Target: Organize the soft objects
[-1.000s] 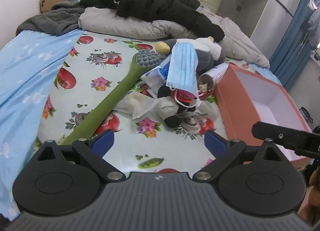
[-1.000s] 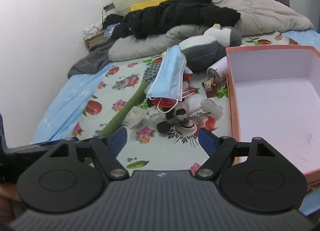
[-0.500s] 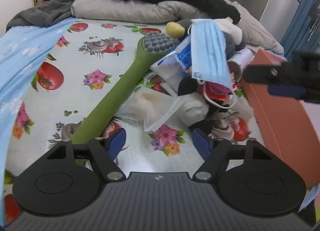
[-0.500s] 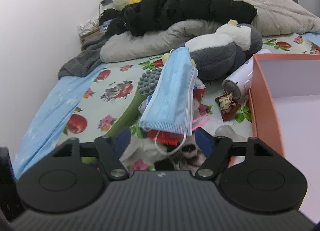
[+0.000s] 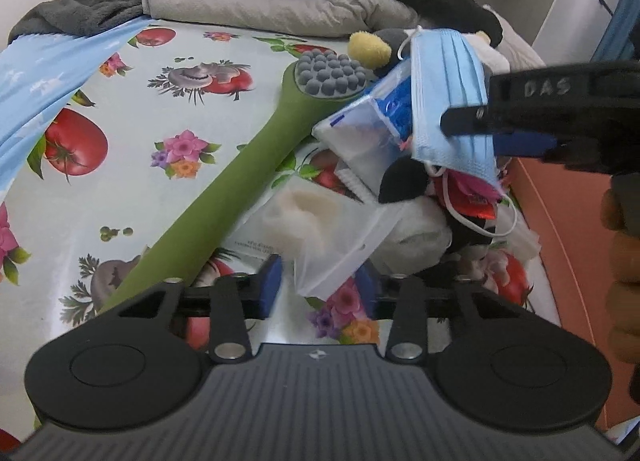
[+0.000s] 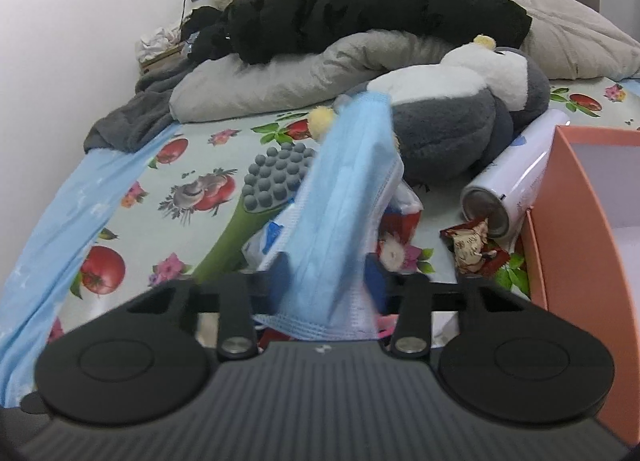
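Note:
A blue face mask drapes over the heap of soft things in the middle of the bed. My right gripper is closing on its lower end, and both pads touch the cloth. In the left wrist view the mask hangs under that gripper's black fingers. My left gripper is closing too; the corner of a clear plastic bag lies between its pads, which stand a little off it. A small black-and-white plush sits under the mask. A grey-and-white penguin plush lies behind.
A long green massage hammer lies slantwise left of the heap. An orange box stands on the right, with a white spray can and a snack wrapper beside it. Bedding and black clothes are piled at the back. A hand shows at the right edge.
Both grippers have come down and forward to the heap and narrowed their jaws. The right one now has the mask between its pads, the left one the bag's corner.

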Demonstrator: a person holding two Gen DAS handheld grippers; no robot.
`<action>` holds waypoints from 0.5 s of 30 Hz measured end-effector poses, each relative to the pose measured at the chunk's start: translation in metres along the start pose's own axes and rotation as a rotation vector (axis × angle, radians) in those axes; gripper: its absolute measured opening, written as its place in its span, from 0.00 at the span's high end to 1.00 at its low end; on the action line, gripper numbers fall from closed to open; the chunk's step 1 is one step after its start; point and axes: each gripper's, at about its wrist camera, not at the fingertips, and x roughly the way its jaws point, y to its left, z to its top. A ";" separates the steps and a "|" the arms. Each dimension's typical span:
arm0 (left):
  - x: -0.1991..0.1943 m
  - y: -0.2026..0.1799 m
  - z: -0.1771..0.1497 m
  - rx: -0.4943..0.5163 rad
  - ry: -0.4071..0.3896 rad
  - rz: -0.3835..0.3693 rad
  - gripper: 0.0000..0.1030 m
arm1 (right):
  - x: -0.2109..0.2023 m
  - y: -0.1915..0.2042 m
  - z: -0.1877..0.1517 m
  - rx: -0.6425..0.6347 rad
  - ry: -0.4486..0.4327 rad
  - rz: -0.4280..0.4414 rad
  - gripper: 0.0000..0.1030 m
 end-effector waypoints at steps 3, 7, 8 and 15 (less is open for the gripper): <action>-0.001 0.003 0.003 -0.016 -0.012 -0.009 0.80 | -0.004 0.003 0.003 -0.017 -0.022 -0.013 0.86; -0.009 0.007 0.003 -0.033 -0.032 -0.026 0.88 | -0.023 0.006 0.005 -0.045 -0.057 -0.010 0.92; -0.012 0.008 0.003 -0.038 -0.034 -0.031 0.90 | -0.028 0.008 0.006 -0.055 -0.068 -0.008 0.92; -0.043 0.006 -0.009 -0.036 -0.050 -0.048 0.92 | -0.077 0.014 0.002 -0.093 -0.114 0.009 0.92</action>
